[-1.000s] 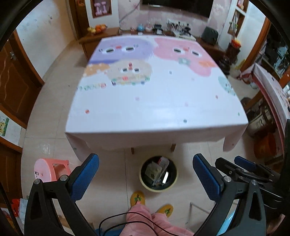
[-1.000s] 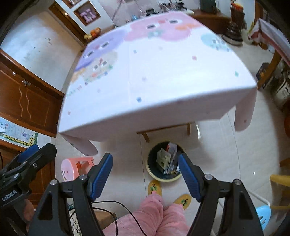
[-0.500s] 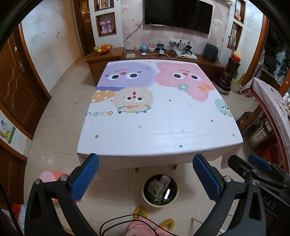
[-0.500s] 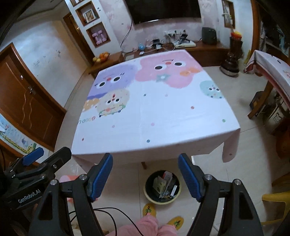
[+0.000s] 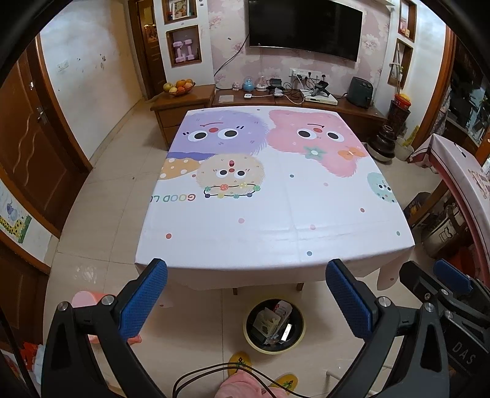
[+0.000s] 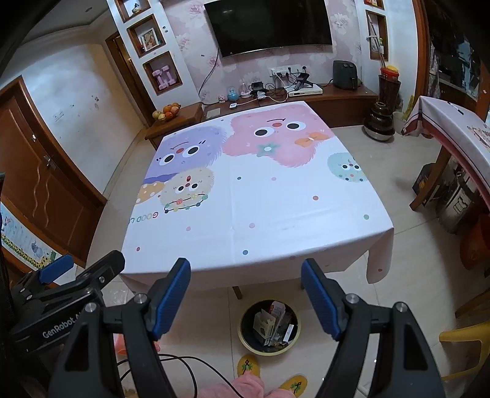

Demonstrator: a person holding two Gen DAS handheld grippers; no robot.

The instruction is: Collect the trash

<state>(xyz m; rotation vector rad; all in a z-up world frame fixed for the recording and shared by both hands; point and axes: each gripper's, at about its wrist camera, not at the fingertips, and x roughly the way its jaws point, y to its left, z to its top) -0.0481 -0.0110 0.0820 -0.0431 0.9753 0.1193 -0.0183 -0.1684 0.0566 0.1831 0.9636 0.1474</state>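
Both grippers, left [image 5: 246,301] and right [image 6: 246,298], had black frames, silver screws, blue textured pads and white lettering, while the person wore pink trousers [image 6: 242,386] and yellow slippers [image 6: 248,366]

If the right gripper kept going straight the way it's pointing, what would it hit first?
Most likely the tablecloth on the table, somewhere past its near edge. The right gripper is open and empty, with nothing between it and the cloth, though depth is hard to judge.

Raised and tilted up since a second ago: left gripper [image 5: 246,301] and right gripper [image 6: 246,299], now looking across the table [image 5: 275,214] to the television [image 5: 303,29]. Bin [image 5: 274,326] lower in frame, blur gone.
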